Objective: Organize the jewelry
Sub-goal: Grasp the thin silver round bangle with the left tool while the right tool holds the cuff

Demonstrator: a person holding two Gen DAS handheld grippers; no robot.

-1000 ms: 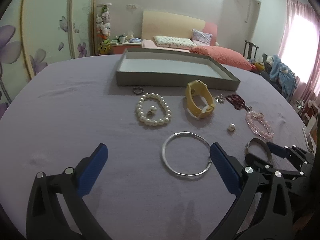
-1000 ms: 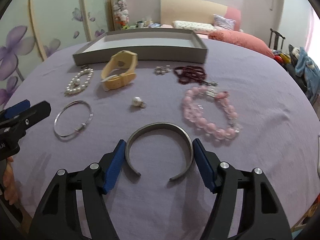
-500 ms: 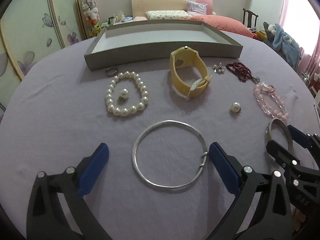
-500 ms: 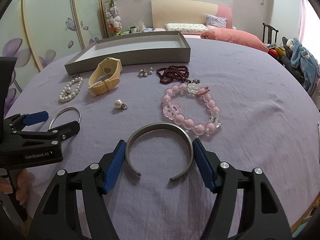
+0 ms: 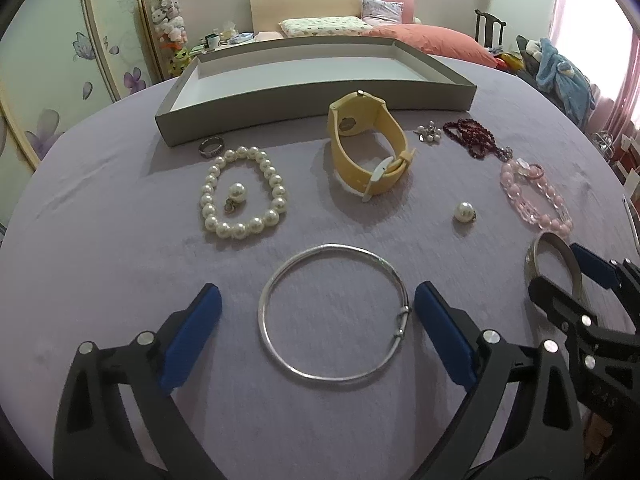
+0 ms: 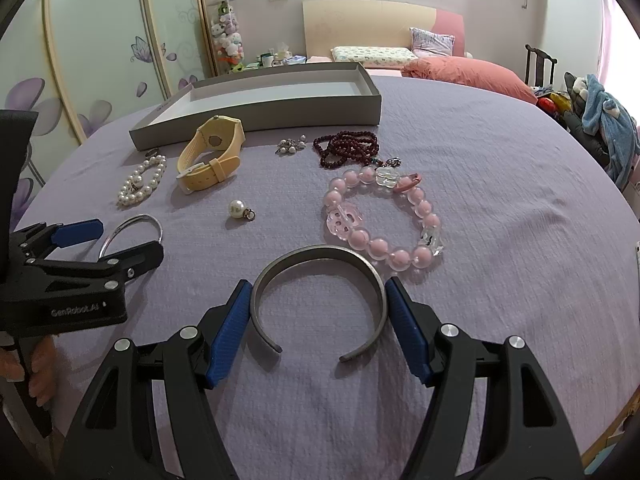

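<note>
On the purple cloth (image 5: 100, 240), in the left wrist view, a silver bangle (image 5: 334, 312) is framed by the left gripper (image 5: 318, 328), whose jaws are spread wide and touch nothing; the tray (image 5: 280, 100) lies far behind. From the right wrist view, the right gripper (image 6: 318, 328) is seen with both pads set against the grey cuff (image 6: 320, 300), near the pink bracelet (image 6: 384, 216).

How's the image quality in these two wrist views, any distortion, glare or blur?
Left wrist view: strong fisheye bends the grey tray, the window at upper right is blown out pink-white, and the silver bangle stays sharp. Right wrist view: same barrel distortion with dark corners, soft even light, and the grey cuff is crisp.
</note>
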